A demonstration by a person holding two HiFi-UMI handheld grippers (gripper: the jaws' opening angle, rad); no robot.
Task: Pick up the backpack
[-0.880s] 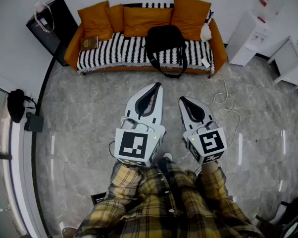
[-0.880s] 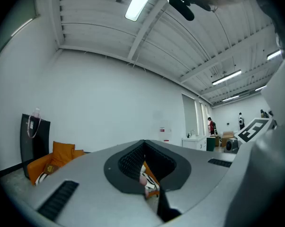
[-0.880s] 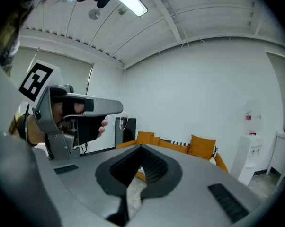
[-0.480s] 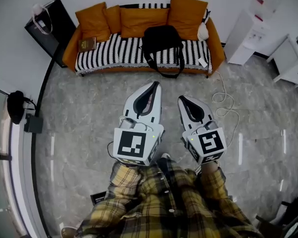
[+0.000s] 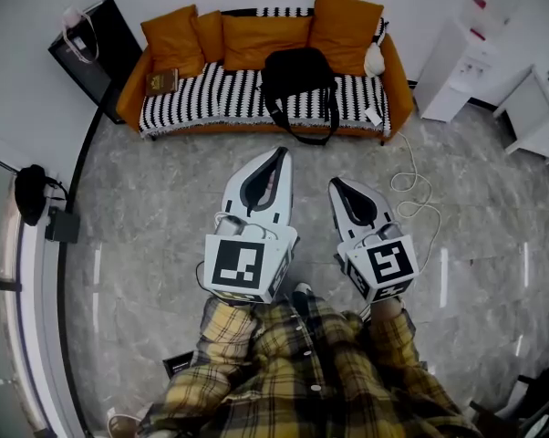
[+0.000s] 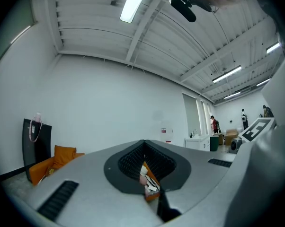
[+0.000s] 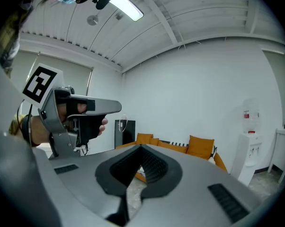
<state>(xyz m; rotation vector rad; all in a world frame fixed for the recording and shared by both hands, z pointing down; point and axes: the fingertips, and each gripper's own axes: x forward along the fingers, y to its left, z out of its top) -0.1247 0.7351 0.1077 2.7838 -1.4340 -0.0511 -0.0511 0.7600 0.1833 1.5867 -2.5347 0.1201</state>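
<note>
I have both tools clenched with nothing in them. The left tool and the right tool hang side by side over the grey floor in front of the sofa, tips toward it and well apart from it. The black backpack lies on the sofa's striped seat, right of its middle, against the orange cushions, its strap hanging over the sofa's front edge.
</note>
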